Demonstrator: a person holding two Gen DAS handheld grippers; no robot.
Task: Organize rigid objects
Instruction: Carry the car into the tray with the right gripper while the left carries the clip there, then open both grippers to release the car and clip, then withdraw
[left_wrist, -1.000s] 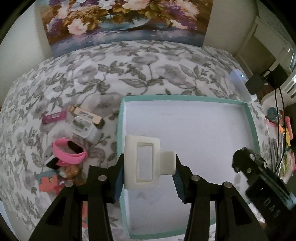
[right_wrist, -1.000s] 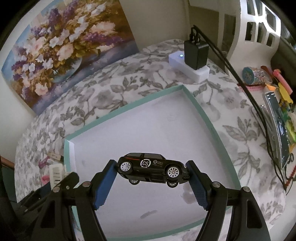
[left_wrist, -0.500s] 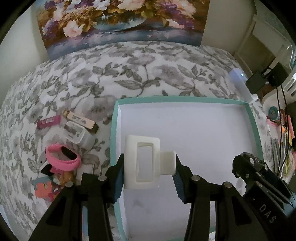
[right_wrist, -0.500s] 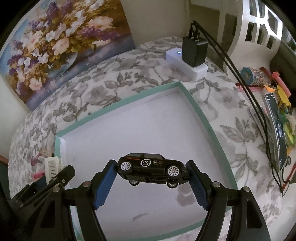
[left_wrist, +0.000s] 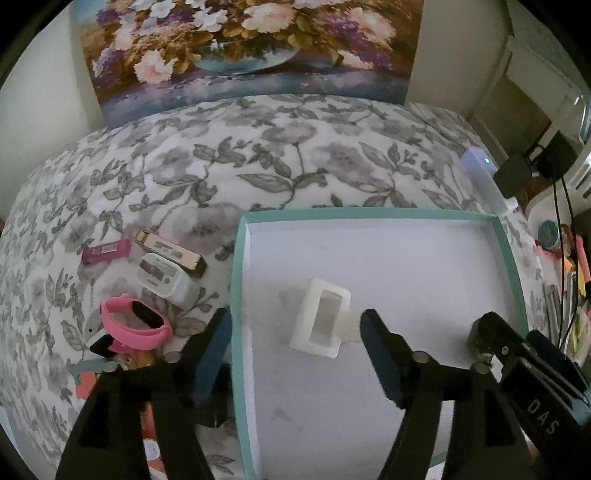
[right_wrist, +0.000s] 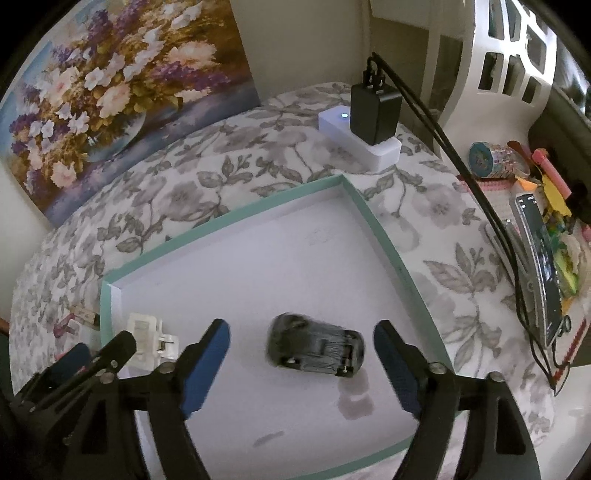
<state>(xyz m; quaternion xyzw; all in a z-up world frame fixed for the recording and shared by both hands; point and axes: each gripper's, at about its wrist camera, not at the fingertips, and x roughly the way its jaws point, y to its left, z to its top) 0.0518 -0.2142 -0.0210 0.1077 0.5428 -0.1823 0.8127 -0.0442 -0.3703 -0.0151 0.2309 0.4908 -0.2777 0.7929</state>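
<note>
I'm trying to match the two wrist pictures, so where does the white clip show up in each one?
Left wrist: white clip lies mid-picture in the tray, between the opening fingers.
Right wrist: white clip sits at lower left, in the tray's corner behind the left gripper.
Shared landmark: the teal tray rim.

Blurred black toy car (right_wrist: 316, 349) lies in the teal-rimmed box (right_wrist: 384, 236) between opening jaws.

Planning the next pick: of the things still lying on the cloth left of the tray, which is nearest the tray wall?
The white device with the grey screen; its corner comes closest to the teal tray. The gold box, purple bar and pink band lie farther left.
</note>
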